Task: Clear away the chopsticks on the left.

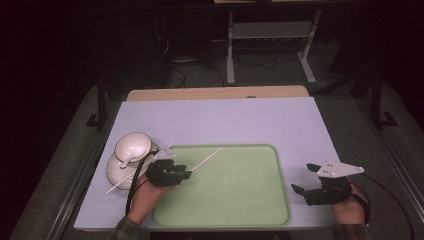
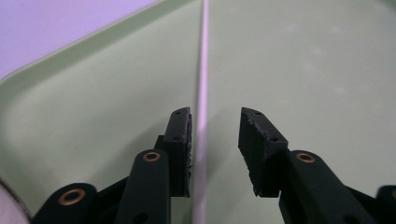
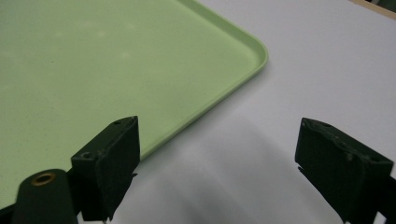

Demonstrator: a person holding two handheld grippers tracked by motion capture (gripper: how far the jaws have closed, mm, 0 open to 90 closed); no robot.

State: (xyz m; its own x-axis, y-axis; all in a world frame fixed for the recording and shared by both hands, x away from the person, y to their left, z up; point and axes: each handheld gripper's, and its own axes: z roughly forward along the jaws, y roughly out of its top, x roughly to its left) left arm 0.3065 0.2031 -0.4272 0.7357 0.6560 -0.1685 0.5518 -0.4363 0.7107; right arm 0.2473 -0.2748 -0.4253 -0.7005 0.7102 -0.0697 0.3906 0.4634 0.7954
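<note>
Here white chopstick [image 2: 201, 93] between parted left gripper [image 2: 214, 122] fingers, against one pad.

L tongs [image 1: 187, 174] at chopstick [image 1: 206, 160], over green tray [image 1: 240, 220].

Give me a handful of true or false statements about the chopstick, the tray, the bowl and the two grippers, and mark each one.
1. A white chopstick runs between the left gripper's jaws. True.
2. The left gripper's jaws are pressed shut on the chopstick. False: a gap shows between the chopstick and the jaw on the right of the left gripper view, so the jaws stand open.
3. The tray is green. True.
4. The right gripper holds a spoon. False: its jaws are wide open with nothing between them, over the tray's corner and the table cover.
5. The white bowl sits inside the tray. False: it rests on a plate left of the tray.
</note>
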